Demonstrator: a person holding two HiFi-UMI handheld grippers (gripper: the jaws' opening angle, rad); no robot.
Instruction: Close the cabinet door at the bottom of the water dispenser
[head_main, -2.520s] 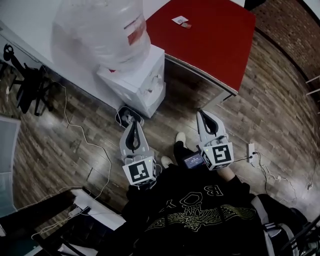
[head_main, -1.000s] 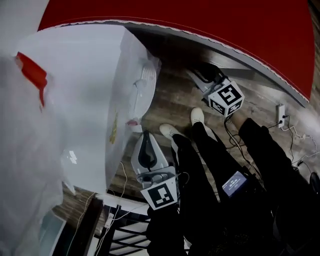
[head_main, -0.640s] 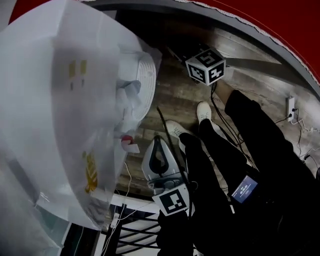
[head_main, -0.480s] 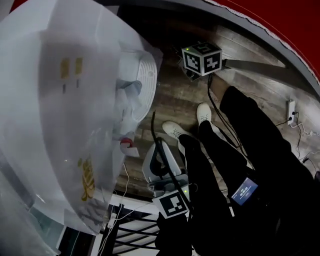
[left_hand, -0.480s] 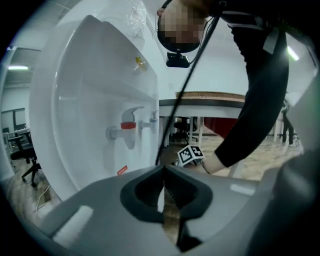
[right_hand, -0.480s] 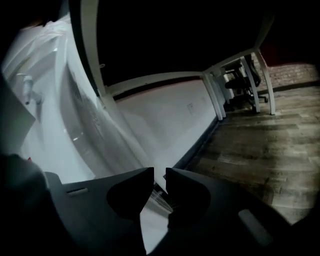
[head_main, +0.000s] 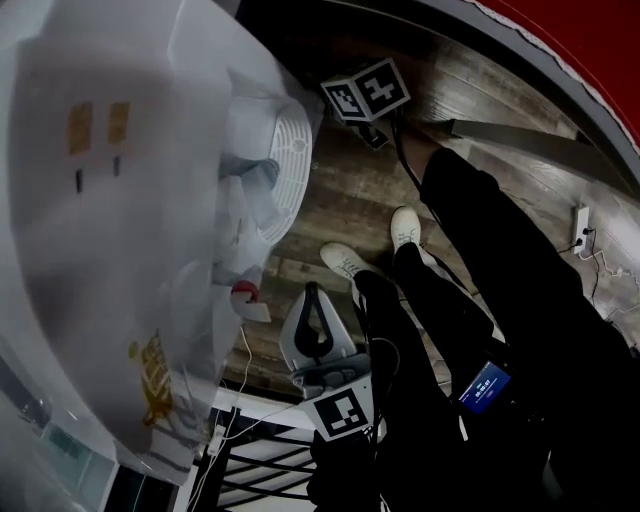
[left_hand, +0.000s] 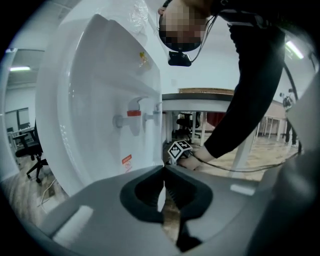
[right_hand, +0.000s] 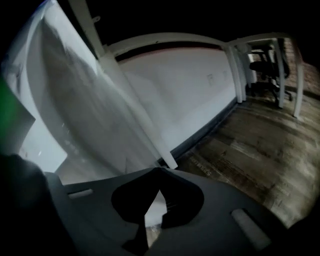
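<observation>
Right hand-held gripper (right_hand: 159, 171) pressed together, just closed on nothing; its tips sit just beside the white edge of the cabinet door (right_hand: 131, 90), which runs toward 11 o'clock; open wooden floor (right_hand: 250, 140) at 3 o'clock; left hand-held gripper (left_hand: 164, 169) pressed together, empty, facing the water dispenser (left_hand: 100, 100).

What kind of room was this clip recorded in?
Most likely an office or shared workroom. There is a white water dispenser, a black office chair behind it, and a red-topped table standing on wood-look flooring.
</observation>
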